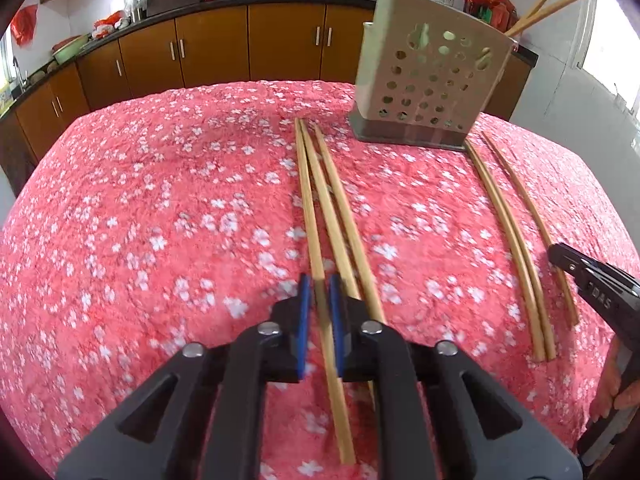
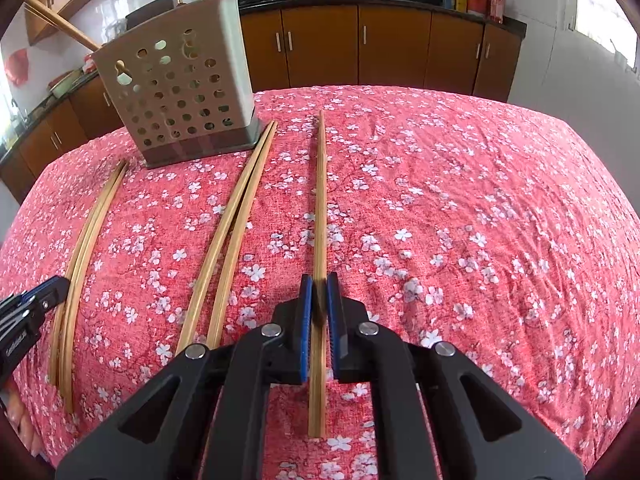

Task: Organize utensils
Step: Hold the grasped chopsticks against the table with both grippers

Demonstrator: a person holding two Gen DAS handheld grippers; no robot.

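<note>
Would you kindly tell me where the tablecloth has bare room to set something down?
Free: the cloth left of the three chopsticks, and the broad stretch right of the lone chopstick. Crowded: the strip before the holder, where chopstick pairs lie.

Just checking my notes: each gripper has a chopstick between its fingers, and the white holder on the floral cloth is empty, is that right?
Not quite. The holder is not empty: chopstick ends stick out of its top, as the left wrist view shows. The rest stands: the left gripper and the right gripper each have a chopstick between their fingers.
</note>
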